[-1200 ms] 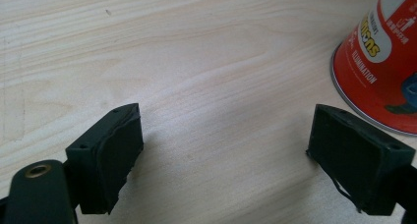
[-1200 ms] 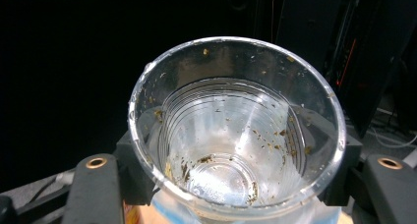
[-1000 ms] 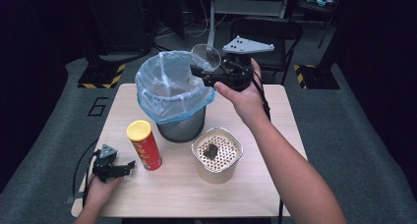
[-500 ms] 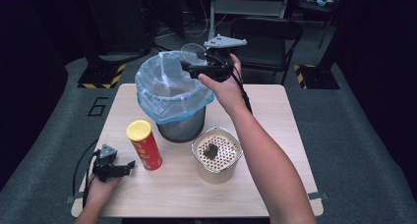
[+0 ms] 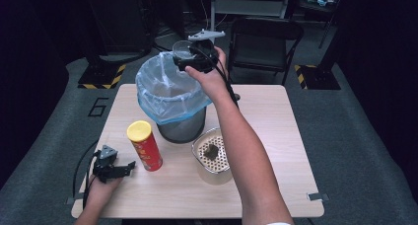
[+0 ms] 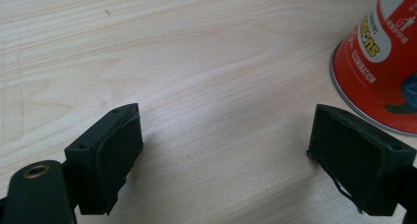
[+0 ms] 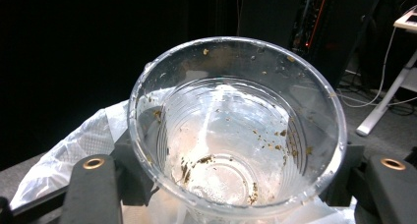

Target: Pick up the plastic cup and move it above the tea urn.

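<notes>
High view: right gripper (image 5: 190,55), upper centre of frame, fingers clamped on dirty plastic cup (image 5: 183,48), held over lined bin (image 5: 170,89) for dumping. Left gripper (image 5: 118,168) rests on worktop (image 5: 276,136), fingers apart, empty, beside red can (image 5: 144,146).

The surface (image 5: 276,116) is pale wood. On it stand a bin (image 5: 183,129) with a blue bag, a red can (image 5: 145,146), a perforated container (image 5: 213,157), and the left gripper (image 5: 129,167) rests.
</notes>
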`<state>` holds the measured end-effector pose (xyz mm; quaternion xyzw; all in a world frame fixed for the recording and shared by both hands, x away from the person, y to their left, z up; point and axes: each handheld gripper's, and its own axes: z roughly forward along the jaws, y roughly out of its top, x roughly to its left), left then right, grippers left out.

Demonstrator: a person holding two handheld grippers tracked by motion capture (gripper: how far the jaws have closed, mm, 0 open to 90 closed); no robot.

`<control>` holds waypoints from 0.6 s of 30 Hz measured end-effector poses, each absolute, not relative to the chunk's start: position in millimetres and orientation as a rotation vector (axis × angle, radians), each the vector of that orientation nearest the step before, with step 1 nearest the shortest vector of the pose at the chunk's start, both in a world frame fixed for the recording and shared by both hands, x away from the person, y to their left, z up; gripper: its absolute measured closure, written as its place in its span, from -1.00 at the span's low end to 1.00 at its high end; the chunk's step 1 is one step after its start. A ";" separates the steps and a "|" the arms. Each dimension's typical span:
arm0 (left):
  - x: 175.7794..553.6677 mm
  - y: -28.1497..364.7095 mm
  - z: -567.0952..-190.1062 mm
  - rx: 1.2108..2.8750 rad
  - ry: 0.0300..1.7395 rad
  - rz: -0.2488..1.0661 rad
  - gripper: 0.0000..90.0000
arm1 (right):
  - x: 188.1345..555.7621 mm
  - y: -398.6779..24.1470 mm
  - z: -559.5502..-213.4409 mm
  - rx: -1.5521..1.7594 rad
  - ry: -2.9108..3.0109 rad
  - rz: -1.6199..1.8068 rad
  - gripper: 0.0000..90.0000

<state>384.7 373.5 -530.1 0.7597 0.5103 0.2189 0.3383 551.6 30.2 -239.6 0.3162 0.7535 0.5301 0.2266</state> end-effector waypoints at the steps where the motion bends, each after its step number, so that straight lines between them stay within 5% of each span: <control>1: 384.8 373.5 -530.1 1.979 1.329 0.571 -0.72 | 553.7 30.6 -240.9 0.881 2.083 1.456 -0.30; 7: 384.8 373.3 -530.0 1.979 1.331 0.574 -0.72 | 560.9 30.8 -247.7 0.901 2.120 1.446 -0.36; 11: 384.7 373.3 -530.1 1.979 1.332 0.574 -0.72 | 561.0 33.2 -251.4 0.914 2.149 1.457 -0.70; 18: 384.6 373.0 -530.1 1.977 1.335 0.574 -0.72 | 554.7 24.7 -249.5 0.901 2.127 1.508 -0.73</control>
